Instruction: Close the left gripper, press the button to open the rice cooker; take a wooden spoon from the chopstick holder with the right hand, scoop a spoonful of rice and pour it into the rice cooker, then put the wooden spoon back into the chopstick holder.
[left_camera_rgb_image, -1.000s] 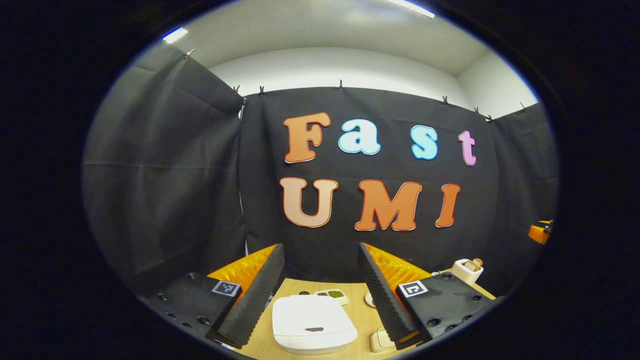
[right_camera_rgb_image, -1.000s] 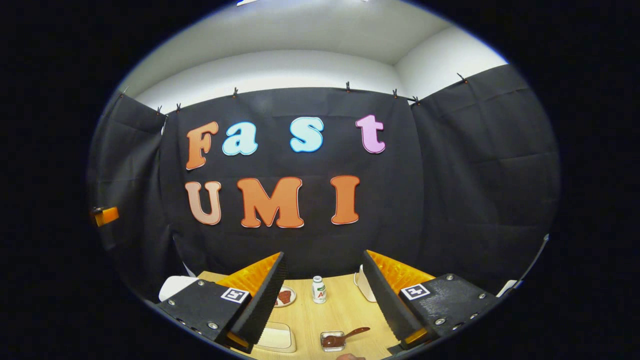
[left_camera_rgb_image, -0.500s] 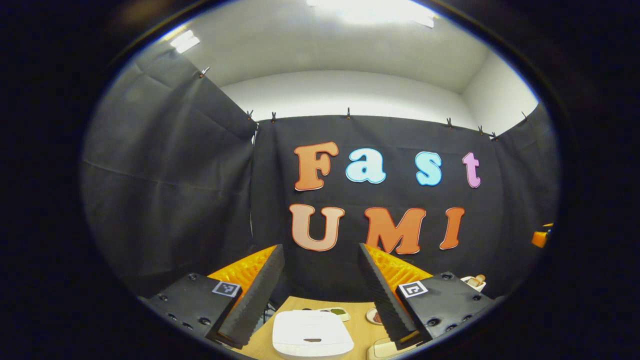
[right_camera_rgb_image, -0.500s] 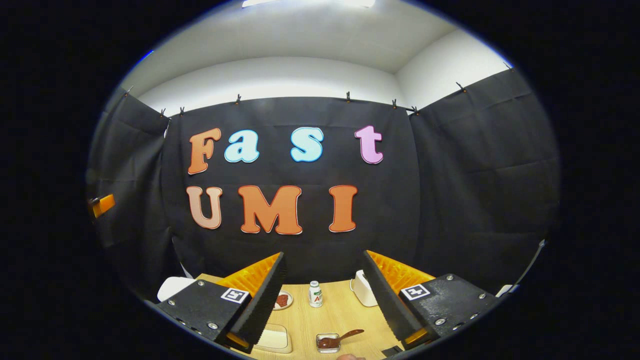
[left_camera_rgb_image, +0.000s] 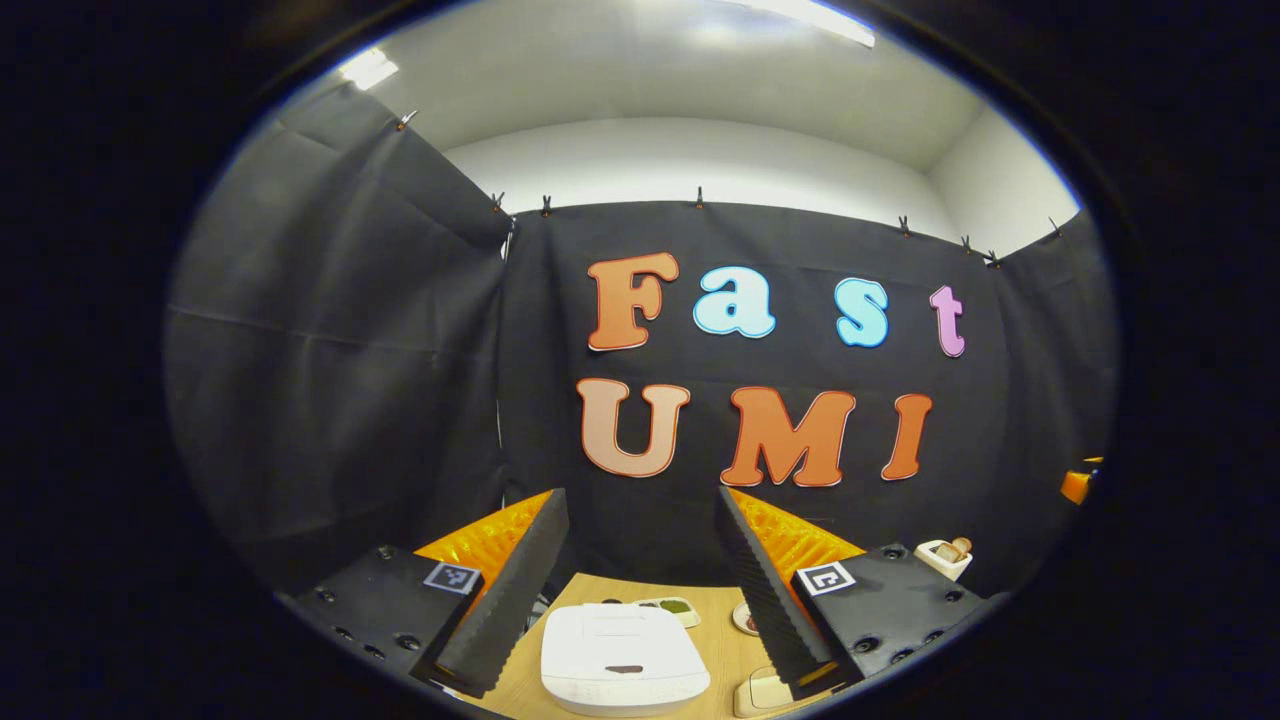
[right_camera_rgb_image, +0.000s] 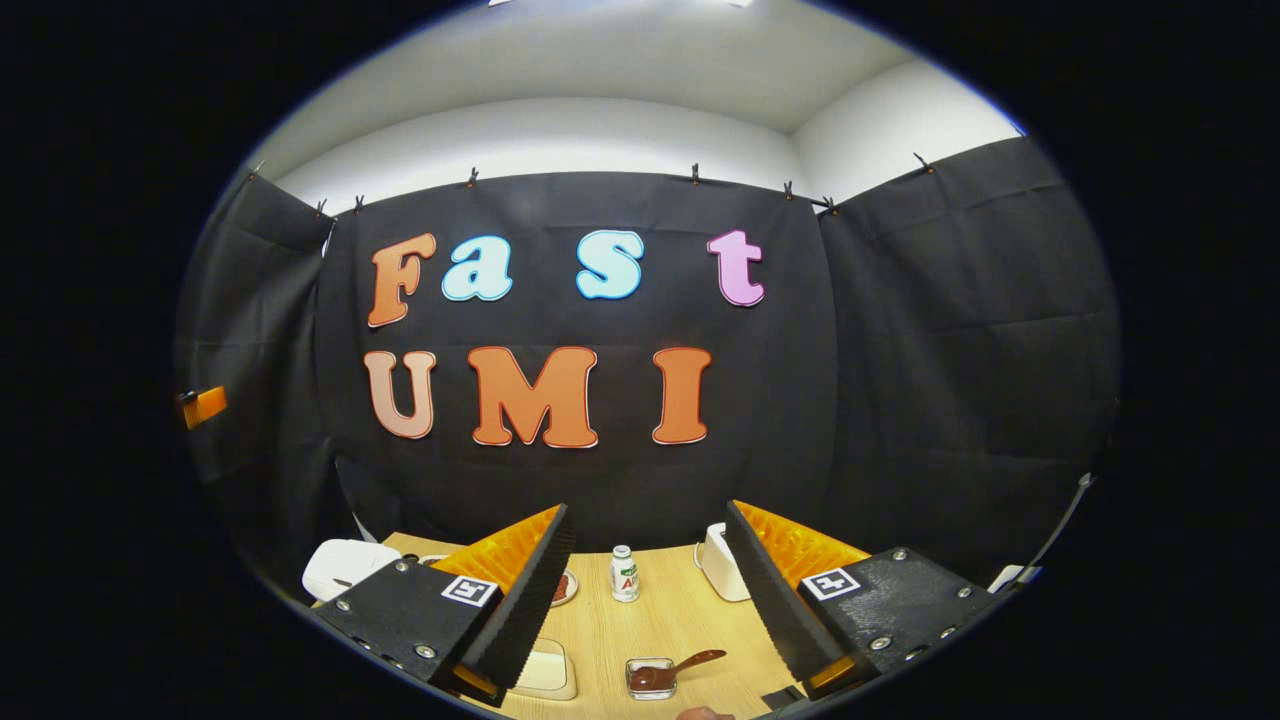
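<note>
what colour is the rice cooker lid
White. The rice cooker lid is plain white with a small dark button slot near its front, best seen in the left gripper view.

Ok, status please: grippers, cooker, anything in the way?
Left gripper open, above the cooker. Right gripper open, holding nothing. Cooker lid down. Nothing between left gripper and cooker.

white rice cooker (left_camera_rgb_image: 624, 658), light wood table (right_camera_rgb_image: 660, 625), brown spoon (right_camera_rgb_image: 690, 662)
</note>
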